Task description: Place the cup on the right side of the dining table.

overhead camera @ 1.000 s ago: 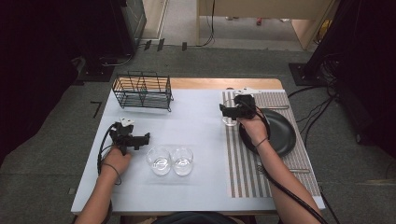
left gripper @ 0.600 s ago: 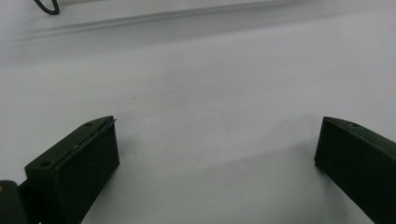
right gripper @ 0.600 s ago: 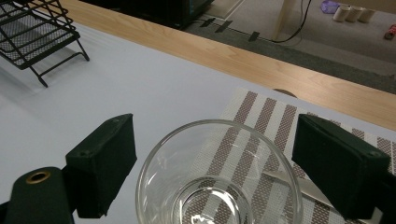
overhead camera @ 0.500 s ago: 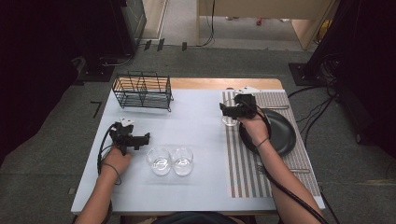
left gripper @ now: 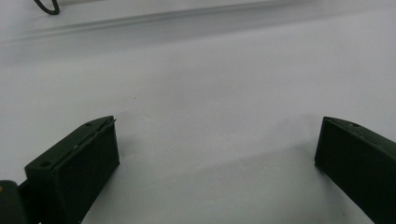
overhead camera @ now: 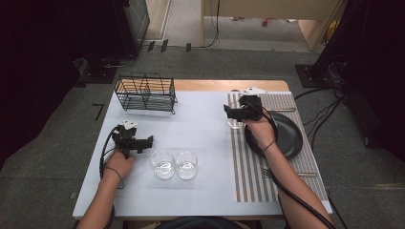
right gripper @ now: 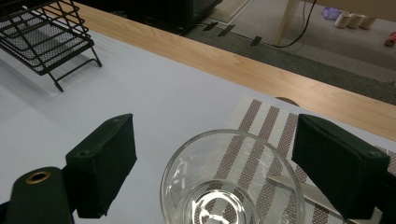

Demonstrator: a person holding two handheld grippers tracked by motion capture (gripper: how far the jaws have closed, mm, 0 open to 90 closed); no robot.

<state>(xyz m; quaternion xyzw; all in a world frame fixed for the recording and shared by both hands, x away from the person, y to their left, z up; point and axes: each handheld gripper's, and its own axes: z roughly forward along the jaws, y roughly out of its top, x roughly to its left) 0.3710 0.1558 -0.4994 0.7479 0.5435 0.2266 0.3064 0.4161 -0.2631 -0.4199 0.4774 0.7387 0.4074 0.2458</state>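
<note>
Nothing has shifted over the last second. Near you, your left gripper [overhead camera: 149,139] sits idle on the table [overhead camera: 205,114], jaws released, beside two glasses [overhead camera: 175,164]. Further out, your right gripper [right gripper: 212,154] straddles the third glass [right gripper: 232,179] on the striped placemat's [overhead camera: 248,167] corner; pads clear, so not gripped. Looks freshly placed or pre-grasp.

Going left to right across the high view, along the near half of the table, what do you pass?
left gripper → first glass → second glass → striped placemat → black plate
</note>
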